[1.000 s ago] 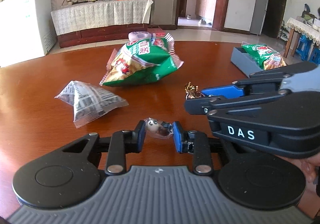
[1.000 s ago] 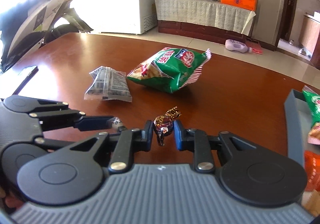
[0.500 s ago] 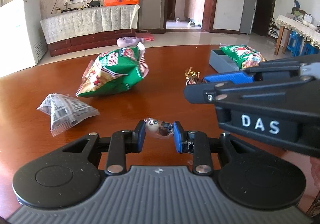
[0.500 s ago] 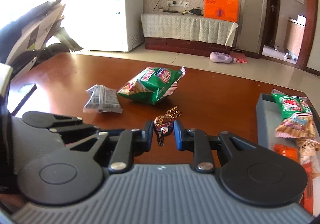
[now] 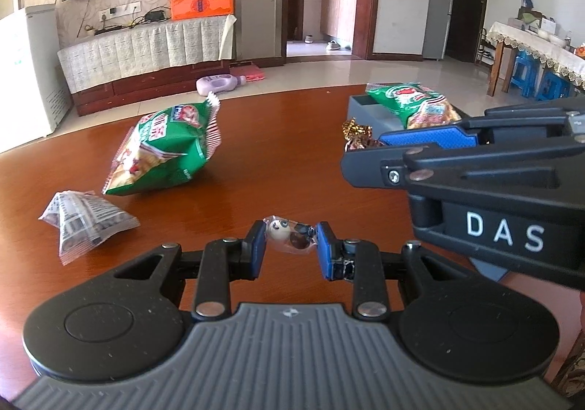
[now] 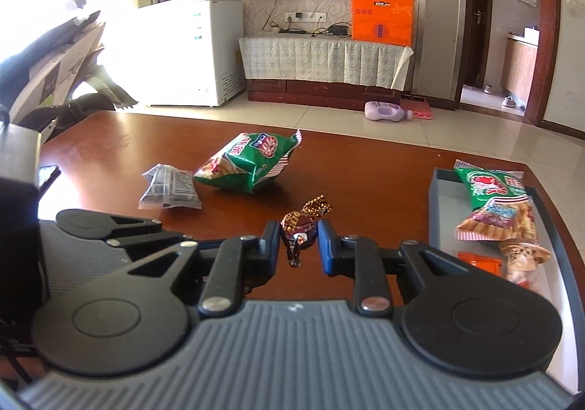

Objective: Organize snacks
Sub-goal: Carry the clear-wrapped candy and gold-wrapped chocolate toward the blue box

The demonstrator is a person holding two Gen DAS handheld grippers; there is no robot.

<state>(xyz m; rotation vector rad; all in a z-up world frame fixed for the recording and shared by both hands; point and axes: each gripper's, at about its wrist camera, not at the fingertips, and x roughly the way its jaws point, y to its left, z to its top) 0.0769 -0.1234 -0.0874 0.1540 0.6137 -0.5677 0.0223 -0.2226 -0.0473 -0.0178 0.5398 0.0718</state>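
While both grippers hang over the brown table (image 6: pixel 365 169), each has a candy clamped: left gripper (image 5: pixel 289 245) pinches a clear-wrapped candy (image 5: pixel 289 236) with a panda-like face, right gripper (image 6: pixel 298 240) is closed tight on a dark foil-wrapped chocolate (image 6: pixel 298 227) with a gold twist end sticking up. Both candies are off the tabletop.

Room to move – in the right wrist view, bare wood runs from the right gripper across to the grey tray (image 6: pixel 438 198) at the right, near the table's curved edge. Tray's near-left part is bare; a green snack pack (image 6: pixel 490 187), an orange-patterned pack (image 6: pixel 501 220) and small items sit along its right side. Far left of centre, the big green chip bag (image 6: pixel 248 165) and the clear printed packet (image 6: pixel 168 187) lie just beside each other, well apart from the tray.

Hidden/unclear – in the left wrist view the right gripper's body blocks most of the tray; only its far corner and the green pack show. Tray's near end is cut off by the right gripper's own housing in the right wrist view. Small items at the tray's lower right are too jumbled to identify. Left gripper is mostly out of frame at the left of the right wrist view.
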